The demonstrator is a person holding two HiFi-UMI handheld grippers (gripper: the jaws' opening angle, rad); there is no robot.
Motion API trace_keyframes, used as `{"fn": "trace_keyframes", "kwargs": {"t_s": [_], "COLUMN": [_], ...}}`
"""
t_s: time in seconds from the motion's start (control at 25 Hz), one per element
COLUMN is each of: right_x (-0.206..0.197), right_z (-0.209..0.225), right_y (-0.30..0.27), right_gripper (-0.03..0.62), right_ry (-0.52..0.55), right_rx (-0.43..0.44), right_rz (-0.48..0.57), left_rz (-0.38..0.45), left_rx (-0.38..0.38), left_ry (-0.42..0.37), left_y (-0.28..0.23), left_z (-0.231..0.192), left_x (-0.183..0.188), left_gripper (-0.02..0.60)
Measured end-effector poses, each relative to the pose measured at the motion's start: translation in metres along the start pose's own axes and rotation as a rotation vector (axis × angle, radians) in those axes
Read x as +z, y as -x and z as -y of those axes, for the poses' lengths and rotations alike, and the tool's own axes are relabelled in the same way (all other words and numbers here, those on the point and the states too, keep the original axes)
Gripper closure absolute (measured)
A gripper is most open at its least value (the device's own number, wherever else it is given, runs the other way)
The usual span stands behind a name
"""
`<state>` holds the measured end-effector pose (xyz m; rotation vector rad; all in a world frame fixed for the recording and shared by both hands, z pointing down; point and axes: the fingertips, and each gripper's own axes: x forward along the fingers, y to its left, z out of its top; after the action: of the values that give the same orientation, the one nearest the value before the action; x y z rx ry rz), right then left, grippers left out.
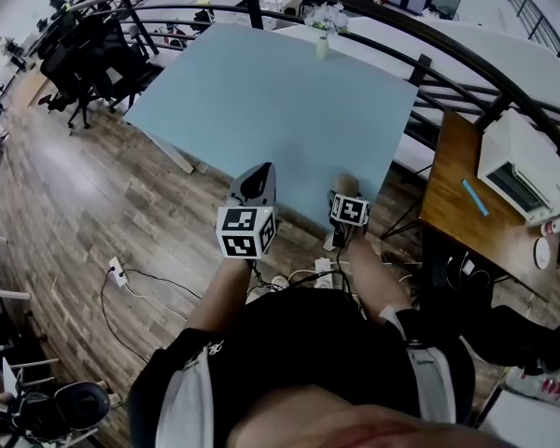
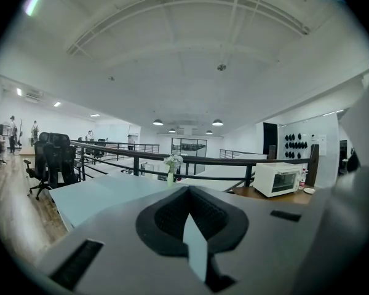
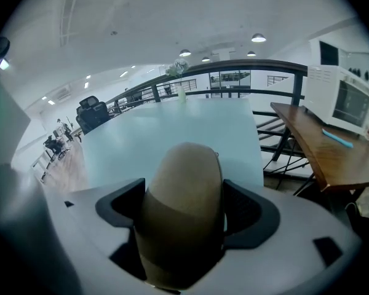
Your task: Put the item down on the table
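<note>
- The right gripper (image 3: pixel 186 206) is clamped on the tan, rounded, egg-shaped item (image 3: pixel 183 165) and hovers by the near edge of the pale blue counter (image 1: pixel 261 91). The left gripper (image 2: pixel 187 217) is pinched closed with nothing in it.
- Danger here: release this close to the edge and that rounded shape could roll off onto the wooden floor (image 1: pixel 93 194).
- Plenty of room ahead. Only a small vase of white flowers (image 1: pixel 324 28) stands there, well apart at the far edge.

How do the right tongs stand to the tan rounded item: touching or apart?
Touching. The right gripper view shows the tan rounded item wedged between both jaws of the right tongs, no gap on either side.
</note>
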<state>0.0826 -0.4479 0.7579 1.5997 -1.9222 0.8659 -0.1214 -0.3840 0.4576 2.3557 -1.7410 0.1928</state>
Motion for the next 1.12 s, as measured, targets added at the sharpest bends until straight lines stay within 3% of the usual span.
{"fn": "trace_keyframes", "kwargs": {"t_s": [0.2, 0.4, 0.68, 0.72, 0.96, 1.0, 1.12], "right_x": [-0.019, -0.012, 0.038, 0.046, 0.106, 0.116, 0.146], "right_z": [0.003, -0.001, -0.008, -0.009, -0.012, -0.012, -0.014], "right_y": [-0.011, -0.015, 0.012, 0.018, 0.073, 0.084, 0.117], "right_gripper": [0.189, 0.181, 0.183, 0.217, 0.562, 0.59, 0.592], "right_ry": [0.02, 0.068, 0.05, 0.044, 0.057, 0.059, 0.045], "right_rx": [-0.01, 0.001, 0.007, 0.017, 0.009, 0.008, 0.03], "right_rz": [-0.057, -0.053, 0.12, 0.148, 0.338, 0.377, 0.487], "left_rz": [-0.005, -0.005, -0.002, -0.001, 0.008, 0.01, 0.017], "left_rx": [0.002, -0.003, -0.009, -0.012, -0.045, -0.051, -0.063], "left_ry": [-0.001, -0.003, 0.001, 0.002, -0.001, -0.002, -0.007], "left_y": [0.002, 0.0, -0.005, -0.006, -0.013, -0.014, -0.017], "left_z": [0.001, 0.005, 0.006, 0.007, 0.019, 0.021, 0.028], "left_x": [-0.002, -0.003, 0.0, 0.0, 0.005, 0.006, 0.008], "left_gripper": [0.574, 0.574, 0.574, 0.574, 0.574, 0.574, 0.574]}}
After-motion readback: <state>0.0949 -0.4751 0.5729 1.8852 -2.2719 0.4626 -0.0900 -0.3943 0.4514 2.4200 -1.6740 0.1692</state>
